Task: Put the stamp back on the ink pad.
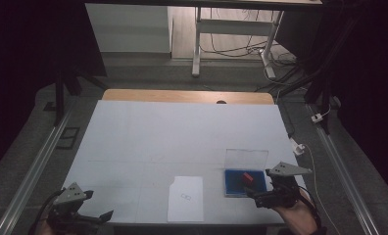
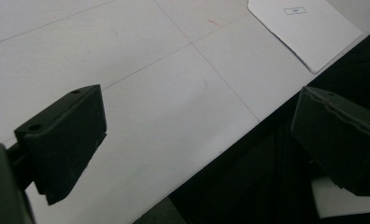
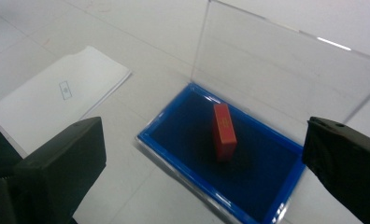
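Right gripper stands wide and empty, the red stamp block just ahead between its jaws, upright in the blue tray with the clear lid raised behind. Block looks small, light, rigid — probably smooth-sided; take it across the narrow flat faces. Left gripper wide, idle over the surface edge.

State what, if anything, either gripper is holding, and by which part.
Nothing is held. The right gripper is open, apart from the red block standing in the blue tray; the left gripper is open over the table edge.
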